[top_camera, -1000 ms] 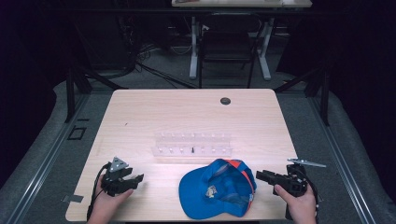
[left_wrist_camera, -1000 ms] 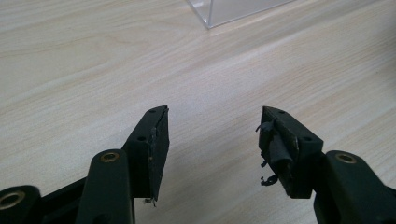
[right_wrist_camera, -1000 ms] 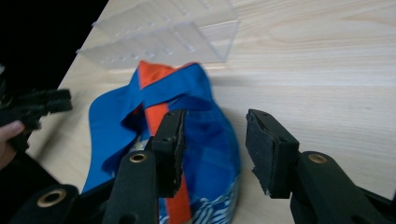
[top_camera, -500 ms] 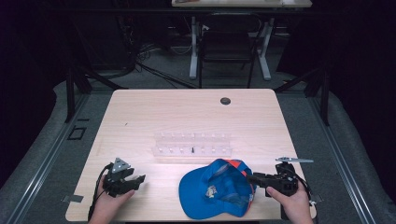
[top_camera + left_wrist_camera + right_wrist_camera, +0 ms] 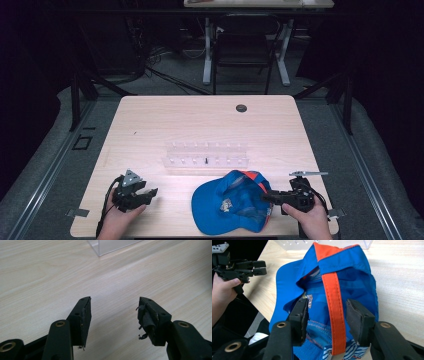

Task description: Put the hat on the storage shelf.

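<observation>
A blue cap point(image 5: 230, 202) with an orange strip lies upside down near the table's front edge. In the right gripper view the cap point(image 5: 342, 285) shows its inside, and the orange strip point(image 5: 333, 302) runs between the jaws. My right gripper point(image 5: 267, 196) point(image 5: 327, 315) is open at the cap's right side, its jaws straddling the strip. My left gripper point(image 5: 149, 195) point(image 5: 113, 315) is open over bare wood at the front left, with nothing between its jaws. It also shows as the far gripper point(image 5: 259, 267) in the right gripper view.
A clear plastic rack point(image 5: 206, 156) stands mid-table behind the cap; its corner point(image 5: 110, 245) appears ahead of the left gripper. A small dark round disc point(image 5: 241, 108) sits near the far edge. A chair and desk legs stand beyond the wooden table point(image 5: 175, 125).
My right gripper has moved left, from beside the cap to over its right side, with the strip now between its jaws. The left gripper has barely shifted.
</observation>
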The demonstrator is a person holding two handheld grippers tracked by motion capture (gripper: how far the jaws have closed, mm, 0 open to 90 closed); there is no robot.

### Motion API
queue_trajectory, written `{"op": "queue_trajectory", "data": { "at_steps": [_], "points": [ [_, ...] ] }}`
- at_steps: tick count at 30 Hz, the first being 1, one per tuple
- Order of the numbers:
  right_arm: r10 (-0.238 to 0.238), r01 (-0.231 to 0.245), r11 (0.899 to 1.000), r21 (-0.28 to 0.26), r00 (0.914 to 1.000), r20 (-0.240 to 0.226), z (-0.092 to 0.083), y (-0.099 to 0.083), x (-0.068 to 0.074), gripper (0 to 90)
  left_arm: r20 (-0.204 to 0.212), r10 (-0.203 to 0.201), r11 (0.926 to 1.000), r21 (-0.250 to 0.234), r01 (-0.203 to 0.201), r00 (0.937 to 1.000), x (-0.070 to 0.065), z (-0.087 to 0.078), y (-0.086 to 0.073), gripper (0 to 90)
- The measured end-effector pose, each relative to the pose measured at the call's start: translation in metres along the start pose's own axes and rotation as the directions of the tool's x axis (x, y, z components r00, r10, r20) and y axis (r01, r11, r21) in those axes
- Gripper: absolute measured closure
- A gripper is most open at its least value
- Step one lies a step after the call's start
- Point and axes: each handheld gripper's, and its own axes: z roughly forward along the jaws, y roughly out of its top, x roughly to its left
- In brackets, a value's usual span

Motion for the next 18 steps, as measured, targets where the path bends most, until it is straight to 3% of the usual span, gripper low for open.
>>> {"op": "queue_trajectory", "data": {
  "at_steps": [10,18],
  "points": [
    [0.004,-0.004,1.0,0.017,0.9997,-0.024,-0.003,-0.001,0.0,61.1,0.025,0.079,0.9967,0.016,-0.079,0.9966,-0.019,0.004,0.005,47.7],
    [-0.002,0.003,0.999,0.033,0.999,-0.045,-0.006,-0.001,0.0,63.9,0.022,0.069,0.9976,0.01,-0.069,0.9974,-0.019,0.004,0.004,47.7]
  ]
}}
